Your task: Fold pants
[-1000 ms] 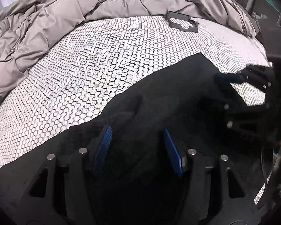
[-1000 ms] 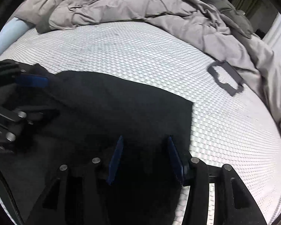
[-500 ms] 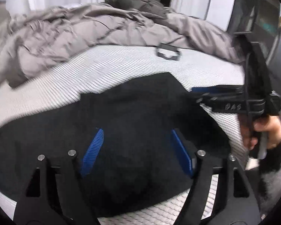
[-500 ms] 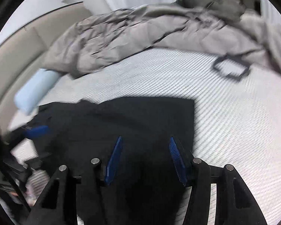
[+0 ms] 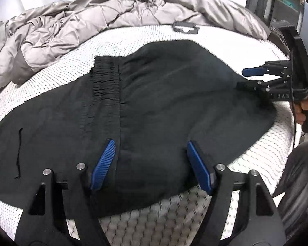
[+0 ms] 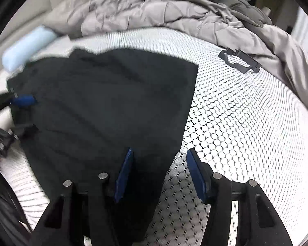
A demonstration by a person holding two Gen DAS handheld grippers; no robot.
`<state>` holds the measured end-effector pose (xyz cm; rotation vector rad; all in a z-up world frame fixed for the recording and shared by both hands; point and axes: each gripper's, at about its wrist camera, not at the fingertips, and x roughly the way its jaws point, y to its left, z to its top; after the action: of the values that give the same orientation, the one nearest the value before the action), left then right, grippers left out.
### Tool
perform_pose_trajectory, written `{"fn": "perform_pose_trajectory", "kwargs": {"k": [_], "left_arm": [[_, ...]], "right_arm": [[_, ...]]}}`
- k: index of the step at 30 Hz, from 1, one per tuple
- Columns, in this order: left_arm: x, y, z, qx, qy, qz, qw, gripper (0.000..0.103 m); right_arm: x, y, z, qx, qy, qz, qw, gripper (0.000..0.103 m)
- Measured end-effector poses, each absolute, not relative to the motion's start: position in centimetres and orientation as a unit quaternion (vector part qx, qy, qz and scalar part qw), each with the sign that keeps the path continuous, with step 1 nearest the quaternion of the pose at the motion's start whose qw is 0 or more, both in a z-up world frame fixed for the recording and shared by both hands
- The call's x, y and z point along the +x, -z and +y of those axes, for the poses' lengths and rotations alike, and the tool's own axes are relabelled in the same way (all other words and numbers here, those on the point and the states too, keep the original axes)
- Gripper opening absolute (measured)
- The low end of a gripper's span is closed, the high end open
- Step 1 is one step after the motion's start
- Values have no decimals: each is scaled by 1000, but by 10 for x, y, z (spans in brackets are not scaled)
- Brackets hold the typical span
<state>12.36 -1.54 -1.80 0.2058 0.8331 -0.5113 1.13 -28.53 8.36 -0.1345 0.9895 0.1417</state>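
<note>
The black pants (image 5: 158, 102) lie spread on the white honeycomb-patterned mattress (image 6: 246, 127), folded over so the gathered waistband (image 5: 106, 90) shows as a ridged strip running toward me in the left wrist view. Their near edge curves just ahead of my left gripper (image 5: 152, 164), with bare mattress below it. In the right wrist view the pants' right edge runs straight from a far corner down toward my right gripper (image 6: 160, 174), and past that edge the mattress is open white surface all the way to a small black frame-shaped piece (image 6: 239, 60) lying near the rumpled grey duvet (image 6: 154, 10). The duvet heaps along the far side of the bed. A pale blue roll (image 6: 26, 47) sits at the far left, beyond the pants.

My left gripper's blue pads (image 5: 103, 164) stand wide apart over the near part of the pants, holding nothing. My right gripper is also spread wide: one pad (image 6: 124, 174) sits over the cloth, the other (image 6: 195, 174) over bare mattress, straddling the pants' edge; I cannot tell whether either touches. Each gripper shows at the other's side, parted near the fabric's margin.
</note>
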Motion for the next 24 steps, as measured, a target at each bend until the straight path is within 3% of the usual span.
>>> {"fn": "perform_pose_trajectory", "kwargs": {"k": [6,9,11,13,14,16,21,24], "left_arm": [[117,-7,52,7,223,383,896,71],[120,-7,130,-91,127,377,913,82],[118,-4,173,-147,70,370,915,84],[110,0,216,-202,21,355,912,88],[107,2,231,-219,2,352,910,93],[103,7,258,-250,-27,347,903,97],[105,30,294,-377,-16,341,861,97],[120,49,299,-416,-38,354,837,78]], "right_arm": [[-1,-84,-242,-71,-161,465,868,55],[-10,-64,-231,-153,-158,475,852,56],[-16,-72,-239,-153,-160,473,853,57],[-24,-84,-261,-126,-156,454,868,63],[-20,-86,-275,-106,-142,444,878,73],[-8,-90,-294,-63,-113,435,891,75],[8,-95,-313,12,-82,422,903,75],[16,-99,-307,22,-92,422,902,75]]}}
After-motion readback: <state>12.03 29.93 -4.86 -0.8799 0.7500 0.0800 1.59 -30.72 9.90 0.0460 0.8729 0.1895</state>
